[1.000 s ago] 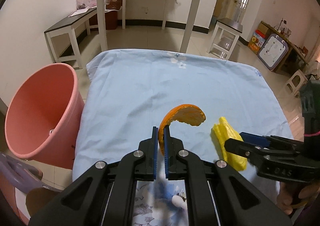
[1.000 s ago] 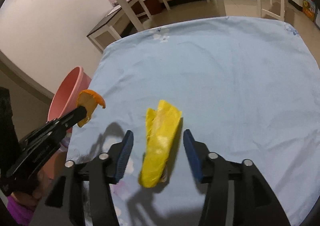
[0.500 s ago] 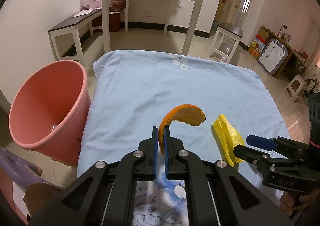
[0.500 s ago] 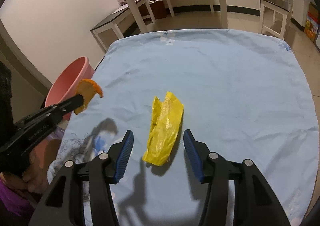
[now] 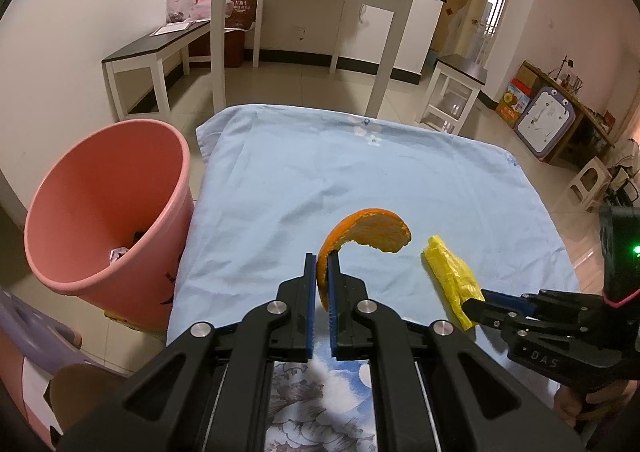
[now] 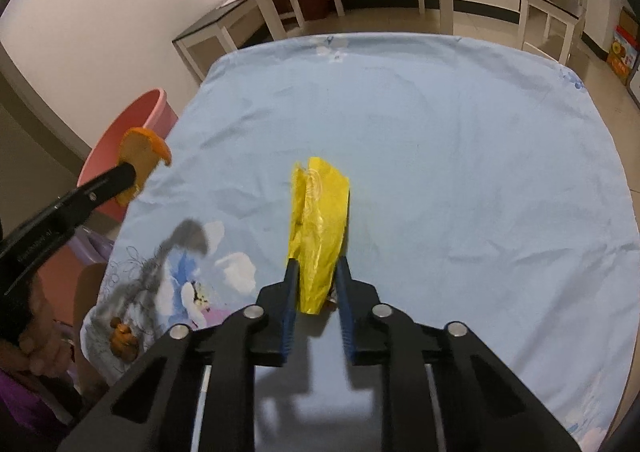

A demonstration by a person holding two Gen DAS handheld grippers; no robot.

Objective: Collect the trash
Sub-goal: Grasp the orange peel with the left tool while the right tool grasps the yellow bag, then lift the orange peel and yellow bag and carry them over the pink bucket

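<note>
Right gripper (image 6: 316, 276): jaws closing on the near end of the crumpled yellow plastic bag (image 6: 320, 220), which lies on the pale blue cloth-covered table (image 6: 460, 156), towards its near edge, roughly mid-width. Blue pads already bite the film; the far end of the bag rests free on the cloth.

Left gripper (image 5: 322, 272): fingers together, clamped on the lower end of a curved orange peel (image 5: 366, 230), held clear above the cloth near the near-left part of the table.

Doing the step well, as judged: let the pads finish squeezing before lifting. Thin film slips, and only a narrow tail sits between them. Lift straight up so the loose end peels off the cloth without dragging the cloth into folds.

Round pink plastic bucket (image 5: 104, 208): stands on the floor just beside the table's left edge, mouth open and tilted towards the table, some scraps at the bottom.

Room: table's far half bare. The bag's path to the bucket crosses the left gripper's place; peel likely should drop first. Watch the left table edge and bucket rim.
</note>
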